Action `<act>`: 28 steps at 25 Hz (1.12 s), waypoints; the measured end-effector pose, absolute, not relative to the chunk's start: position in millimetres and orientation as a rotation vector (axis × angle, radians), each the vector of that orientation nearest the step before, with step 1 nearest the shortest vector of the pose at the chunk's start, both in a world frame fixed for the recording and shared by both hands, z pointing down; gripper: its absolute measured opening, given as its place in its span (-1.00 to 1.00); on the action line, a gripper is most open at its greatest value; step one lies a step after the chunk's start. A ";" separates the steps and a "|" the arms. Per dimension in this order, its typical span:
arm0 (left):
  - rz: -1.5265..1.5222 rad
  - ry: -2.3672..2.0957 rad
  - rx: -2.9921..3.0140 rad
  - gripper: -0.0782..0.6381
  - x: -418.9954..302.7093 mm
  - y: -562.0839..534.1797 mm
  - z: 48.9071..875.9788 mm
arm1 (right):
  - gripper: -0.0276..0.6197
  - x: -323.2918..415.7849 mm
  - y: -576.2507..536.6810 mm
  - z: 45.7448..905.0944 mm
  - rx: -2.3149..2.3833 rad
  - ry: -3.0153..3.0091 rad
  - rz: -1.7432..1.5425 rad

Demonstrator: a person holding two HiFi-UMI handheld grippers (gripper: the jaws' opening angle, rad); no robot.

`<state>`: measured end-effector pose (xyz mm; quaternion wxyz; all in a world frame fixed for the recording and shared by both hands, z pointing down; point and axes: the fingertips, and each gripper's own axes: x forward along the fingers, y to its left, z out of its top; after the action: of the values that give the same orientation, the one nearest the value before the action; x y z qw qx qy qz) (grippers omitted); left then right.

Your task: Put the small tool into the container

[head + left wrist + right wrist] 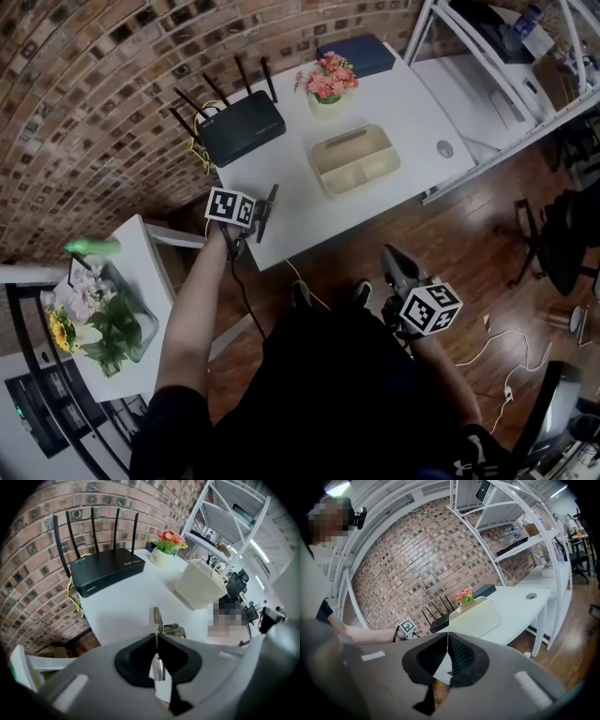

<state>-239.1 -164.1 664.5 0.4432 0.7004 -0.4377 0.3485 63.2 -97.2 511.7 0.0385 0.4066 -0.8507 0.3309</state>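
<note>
At the table's [300,225] near edge, the left tool [157,639] is clamped shut on the small metal implement [155,617], a thin blade held edge-on and poking past the jaws. Such a narrow hold may let it twist or slip, and a drop here could land on the floor. The router [239,127] and its antennas stand left of the route. Bare table lies open up to the container [201,585], with the flower pot [326,84] just behind it. The right tool [448,644] hangs below table level, jaws together and empty.
</note>
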 end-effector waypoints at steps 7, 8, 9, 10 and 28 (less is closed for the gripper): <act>0.679 -1.153 1.790 -0.75 -225.3 -165.0 636.2 | -0.88 73.4 -96.7 514.5 1.302 -2.590 1.030; 0.644 -1.179 1.798 -0.75 -225.4 -166.9 627.7 | -0.88 73.0 -97.1 514.2 1.303 -2.591 1.027; 0.601 -1.206 1.809 -0.75 -225.6 -169.4 617.2 | -0.88 72.1 -97.8 513.6 1.302 -2.593 1.024; 0.555 -1.232 1.824 -0.75 -225.4 -172.1 604.7 | -0.88 71.0 -98.5 512.9 1.300 -2.596 1.021; 0.232 -1.260 2.291 -0.75 -119.2 -235.0 449.2 | -0.88 77.9 -94.7 507.2 1.327 -2.596 1.000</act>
<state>-119.2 -235.0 449.2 0.2556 0.8438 -0.4641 0.0853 77.9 -94.7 507.2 0.0299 0.4303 -0.8419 0.3243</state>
